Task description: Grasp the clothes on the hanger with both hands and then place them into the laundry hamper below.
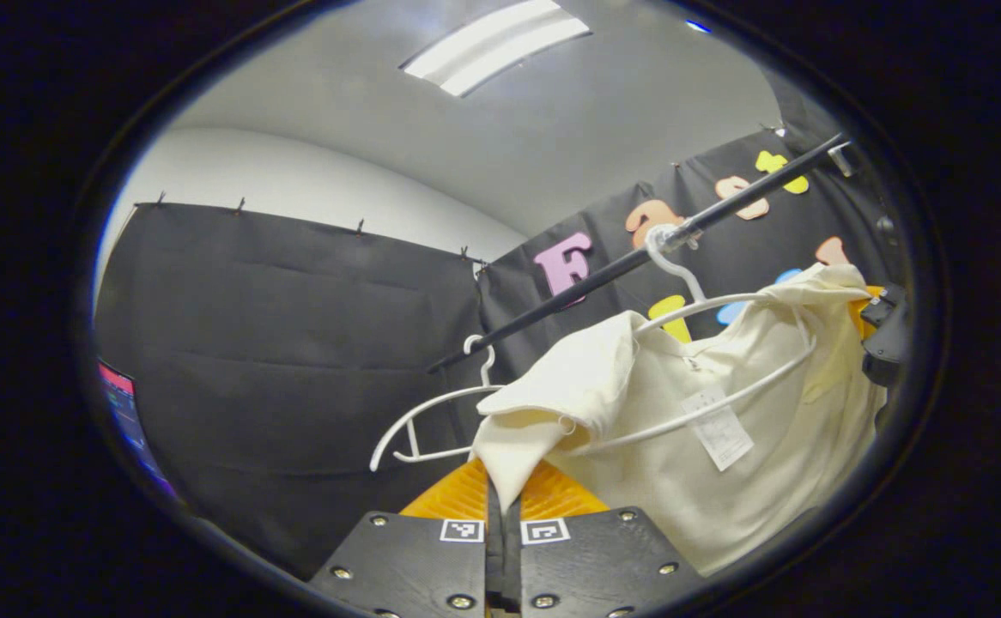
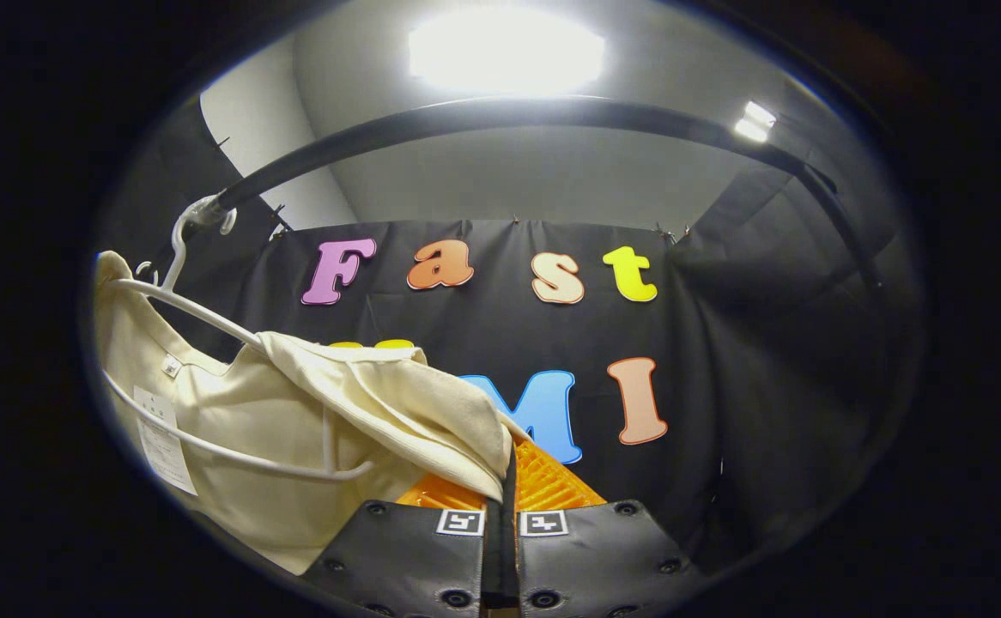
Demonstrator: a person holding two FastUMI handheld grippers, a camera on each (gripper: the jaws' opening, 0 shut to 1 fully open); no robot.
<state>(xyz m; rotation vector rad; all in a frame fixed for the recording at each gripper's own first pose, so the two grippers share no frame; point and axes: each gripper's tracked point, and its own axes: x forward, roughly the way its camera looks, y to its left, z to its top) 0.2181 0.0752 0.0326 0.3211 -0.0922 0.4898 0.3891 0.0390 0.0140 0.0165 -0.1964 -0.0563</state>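
My left gripper (image 1: 503,491) and right gripper (image 2: 507,481) each pinch a shoulder edge of the cream shirt (image 1: 706,446) on its white hanger (image 1: 728,390).

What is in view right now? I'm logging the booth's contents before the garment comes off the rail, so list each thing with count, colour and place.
Garment: one, cream, on the hanger, both shoulder edges pinched.
Hanger carrying it: one, white, hooked on the rail.
Bare hanger: one, white, farther along the rail.
Rail: one, black, overhead.
Care tag: one, white, inside the garment.
Ceiling light: one, white, above.
Left gripper: one, closed on one shoulder.
Right gripper: one, closed on the other shoulder.
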